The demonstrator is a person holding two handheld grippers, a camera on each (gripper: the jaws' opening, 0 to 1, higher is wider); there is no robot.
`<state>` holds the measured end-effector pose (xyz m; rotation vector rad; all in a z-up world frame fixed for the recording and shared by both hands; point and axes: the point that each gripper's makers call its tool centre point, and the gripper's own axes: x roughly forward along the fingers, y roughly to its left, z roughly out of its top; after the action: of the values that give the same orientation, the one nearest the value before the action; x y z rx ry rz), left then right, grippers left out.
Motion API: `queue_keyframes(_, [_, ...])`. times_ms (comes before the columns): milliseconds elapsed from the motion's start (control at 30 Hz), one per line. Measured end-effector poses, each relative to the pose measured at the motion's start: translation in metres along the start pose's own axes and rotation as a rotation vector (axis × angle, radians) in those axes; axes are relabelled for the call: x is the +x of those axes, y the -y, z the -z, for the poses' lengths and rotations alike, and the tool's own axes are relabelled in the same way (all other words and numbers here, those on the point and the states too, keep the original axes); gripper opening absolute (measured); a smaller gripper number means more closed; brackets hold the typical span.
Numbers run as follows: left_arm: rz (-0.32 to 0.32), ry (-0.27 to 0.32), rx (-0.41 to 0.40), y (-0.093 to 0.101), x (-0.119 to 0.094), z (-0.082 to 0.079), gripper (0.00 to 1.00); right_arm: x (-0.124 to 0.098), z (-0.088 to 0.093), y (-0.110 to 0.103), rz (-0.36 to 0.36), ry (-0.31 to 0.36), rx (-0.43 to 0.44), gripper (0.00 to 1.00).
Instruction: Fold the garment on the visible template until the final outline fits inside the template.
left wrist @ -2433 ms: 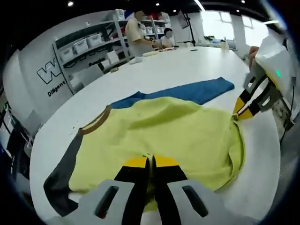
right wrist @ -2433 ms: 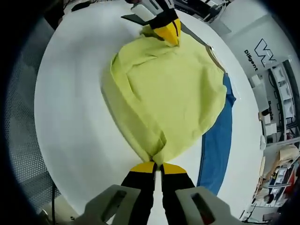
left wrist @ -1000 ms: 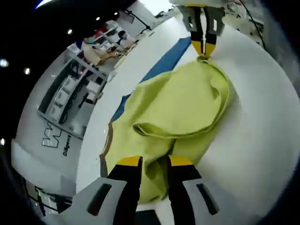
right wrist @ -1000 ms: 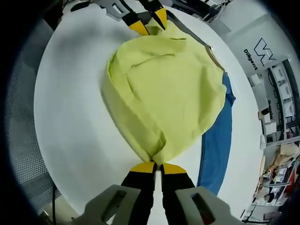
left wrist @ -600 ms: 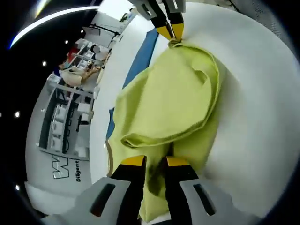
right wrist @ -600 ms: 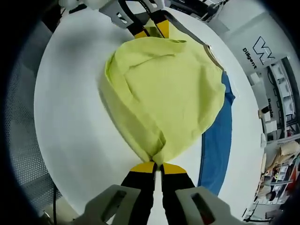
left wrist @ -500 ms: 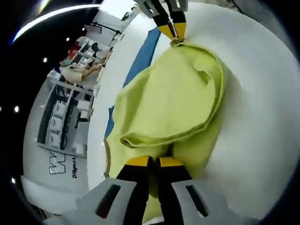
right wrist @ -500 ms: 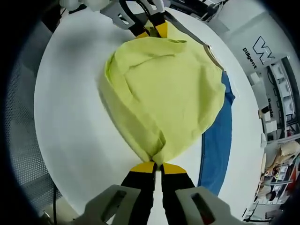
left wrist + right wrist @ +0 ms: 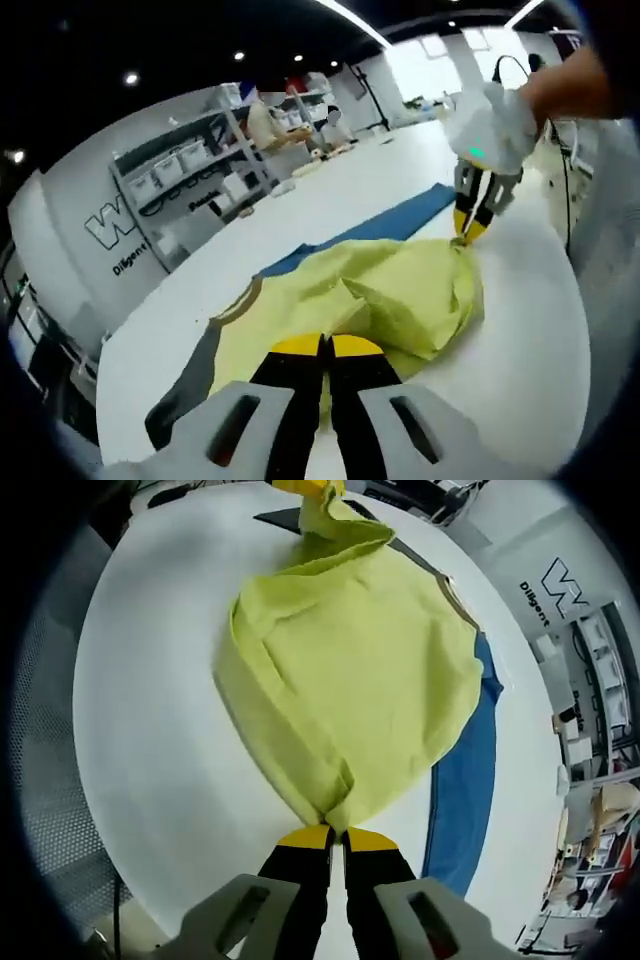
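A yellow-green garment (image 9: 380, 290) with a brown collar (image 9: 238, 298) and a grey sleeve (image 9: 186, 384) lies rumpled on the white table (image 9: 520, 340). The blue template (image 9: 385, 222) sticks out from under its far side. My left gripper (image 9: 326, 346) is shut on the garment's near edge. In the right gripper view it (image 9: 305, 488) holds a raised peak of the garment (image 9: 355, 650) at the top. My right gripper (image 9: 335, 837) is shut on another garment corner, beside the blue template (image 9: 465, 770). In the left gripper view the right gripper (image 9: 468, 226) pinches that corner, held by a hand (image 9: 565, 88).
Shelves with white bins (image 9: 190, 160) and people (image 9: 265, 125) stand beyond the table's far end. The round table edge (image 9: 110, 780) runs close along the garment's open side, with grey mesh flooring (image 9: 50, 810) beyond. A grey sleeve (image 9: 285, 518) lies flat under the lifted fold.
My left gripper's jaws went from open to shut on the garment edge, then lifted it into a peak. The left gripper view has rolled level. My right gripper kept its grip and place.
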<state>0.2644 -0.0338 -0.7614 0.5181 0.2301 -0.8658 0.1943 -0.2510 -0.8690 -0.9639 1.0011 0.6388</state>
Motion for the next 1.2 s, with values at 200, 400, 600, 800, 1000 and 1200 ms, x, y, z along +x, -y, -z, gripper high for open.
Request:
queue_keyframes(200, [-0.010, 0.024, -0.066, -0.004, -0.037, 0.003, 0.01, 0.001, 0.000, 0.000, 0.003, -0.004, -0.017, 0.00])
queue_keyframes(400, [0.000, 0.025, -0.048, -0.002, -0.067, 0.008, 0.01, -0.003, 0.003, -0.002, 0.005, 0.012, -0.019, 0.00])
queue_keyframes(600, [-0.014, 0.013, -0.051, -0.010, -0.090, 0.020, 0.01, -0.017, 0.004, -0.009, -0.009, 0.043, 0.003, 0.00])
queue_keyframes(800, [0.004, 0.002, -0.084, -0.011, -0.103, 0.039, 0.01, -0.048, -0.002, -0.003, 0.005, 0.121, 0.018, 0.00])
queue_keyframes(1000, [0.045, -0.008, -0.096, -0.004, -0.111, 0.051, 0.01, -0.067, -0.007, -0.007, -0.008, 0.175, -0.008, 0.00])
queue_keyframes(1200, [0.065, -0.022, -0.168, -0.005, -0.114, 0.071, 0.01, -0.081, -0.025, -0.039, -0.120, 0.266, -0.135, 0.00])
